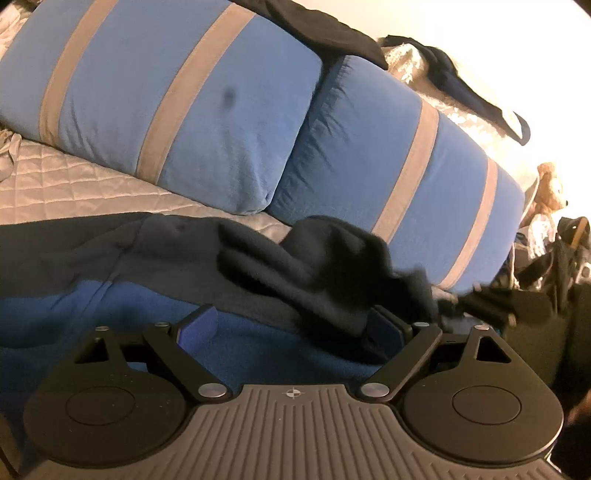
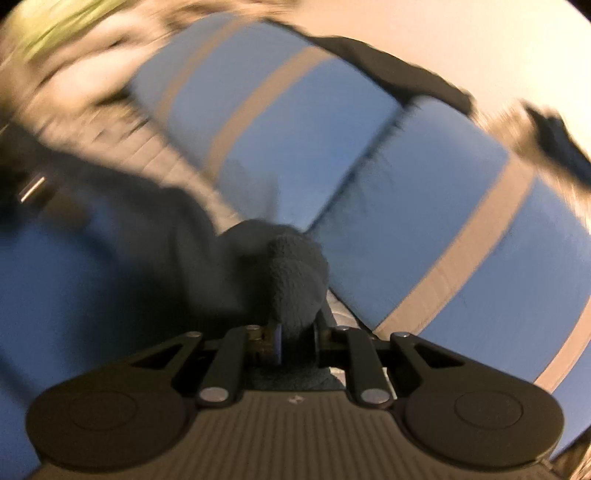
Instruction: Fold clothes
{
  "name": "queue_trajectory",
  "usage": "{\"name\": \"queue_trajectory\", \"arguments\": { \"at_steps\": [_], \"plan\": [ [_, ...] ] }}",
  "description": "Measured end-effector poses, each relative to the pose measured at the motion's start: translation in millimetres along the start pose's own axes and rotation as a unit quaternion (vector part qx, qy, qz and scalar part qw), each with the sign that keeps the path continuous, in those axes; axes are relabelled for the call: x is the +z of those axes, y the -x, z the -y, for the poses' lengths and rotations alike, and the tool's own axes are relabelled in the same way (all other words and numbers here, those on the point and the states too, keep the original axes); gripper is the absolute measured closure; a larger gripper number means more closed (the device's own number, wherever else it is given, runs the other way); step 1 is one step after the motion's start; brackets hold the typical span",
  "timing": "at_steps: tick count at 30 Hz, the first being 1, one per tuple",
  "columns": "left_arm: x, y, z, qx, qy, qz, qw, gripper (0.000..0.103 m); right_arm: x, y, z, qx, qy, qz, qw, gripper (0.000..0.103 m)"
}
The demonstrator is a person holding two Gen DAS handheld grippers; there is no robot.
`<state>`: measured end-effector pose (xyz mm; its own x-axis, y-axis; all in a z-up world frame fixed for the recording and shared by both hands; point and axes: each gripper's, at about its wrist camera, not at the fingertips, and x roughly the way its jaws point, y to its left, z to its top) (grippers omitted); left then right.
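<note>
A fleece garment, dark grey point(image 1: 280, 266) on top and bright blue point(image 1: 122, 314) below, lies across the bed. My left gripper point(image 1: 291, 326) stands open low over it. Its left pad point(image 1: 195, 326) is bare over the blue part, and a dark fold lies against the right pad point(image 1: 386, 326). In the blurred right wrist view my right gripper point(image 2: 297, 339) is shut on a bunched piece of the dark fleece point(image 2: 295, 280). That piece rises in a lump just ahead of the fingers, and the rest of the garment point(image 2: 110, 266) trails off to the left.
Two big blue pillows with grey stripes point(image 1: 177, 103) point(image 1: 406, 155) lie right behind the garment on a quilted grey bedspread point(image 1: 74, 184). Black clothes point(image 1: 325, 29) are draped over the pillows. A stuffed bear point(image 1: 550, 188) and dark clutter point(image 1: 554, 266) sit at the right.
</note>
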<state>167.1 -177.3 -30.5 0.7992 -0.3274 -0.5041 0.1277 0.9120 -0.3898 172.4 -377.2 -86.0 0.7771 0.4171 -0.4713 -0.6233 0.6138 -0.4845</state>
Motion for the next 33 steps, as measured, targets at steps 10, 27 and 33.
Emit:
{"name": "queue_trajectory", "arguments": {
  "at_steps": [10,27,33],
  "plan": [
    [5,10,3,-0.001,-0.007,0.017,0.9998,0.014,-31,44,-56,0.005,0.151,0.004,0.989,0.088],
    [64,-56,59,0.002,-0.151,-0.103,0.9833,0.014,-53,78,-64,0.045,0.194,0.001,0.980,0.089],
    [51,-86,68,0.042,-0.211,-0.164,0.9629,0.015,-65,90,-72,0.067,0.213,-0.008,0.975,0.089]
  ]
}}
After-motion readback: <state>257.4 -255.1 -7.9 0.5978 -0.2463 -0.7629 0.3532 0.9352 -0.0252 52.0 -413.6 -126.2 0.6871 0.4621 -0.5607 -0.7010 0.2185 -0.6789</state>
